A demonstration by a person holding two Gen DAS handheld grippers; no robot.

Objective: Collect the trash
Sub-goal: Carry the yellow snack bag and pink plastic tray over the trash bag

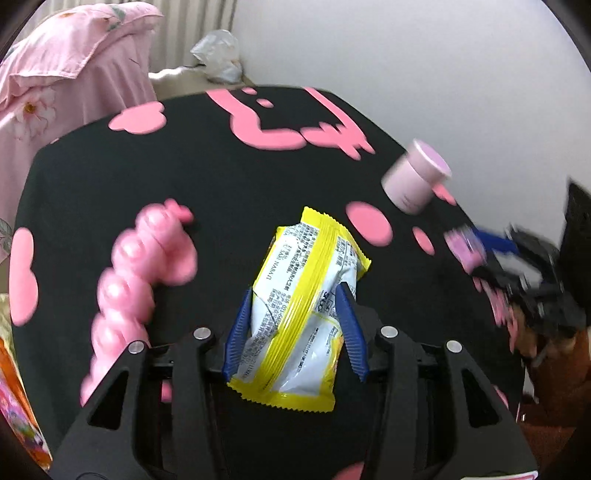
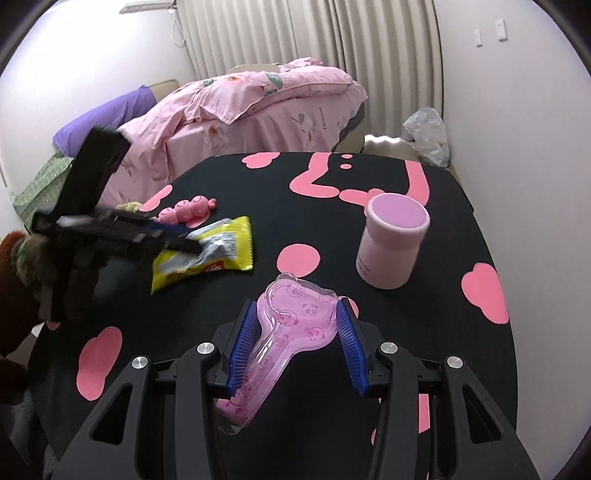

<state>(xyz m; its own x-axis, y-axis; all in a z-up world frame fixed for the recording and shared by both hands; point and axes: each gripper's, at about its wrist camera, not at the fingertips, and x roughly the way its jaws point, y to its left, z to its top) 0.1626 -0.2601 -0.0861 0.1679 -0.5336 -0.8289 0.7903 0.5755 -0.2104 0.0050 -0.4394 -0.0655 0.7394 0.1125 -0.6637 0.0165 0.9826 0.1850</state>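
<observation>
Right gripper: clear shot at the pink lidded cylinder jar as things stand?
Probably not yet: the right gripper is shut on a clear pink blister pack. The pink lidded cylinder jar stands unobstructed ahead, right, on the black tablecloth.

A home bedroom: bed (image 2: 258, 107) with pink floral duvet, pleated curtains (image 2: 295, 33).

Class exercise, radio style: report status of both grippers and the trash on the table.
Left gripper shut on yellow wrapper. Right gripper shut on pink blister pack. Pink canister standing nearby, not blocking.
</observation>
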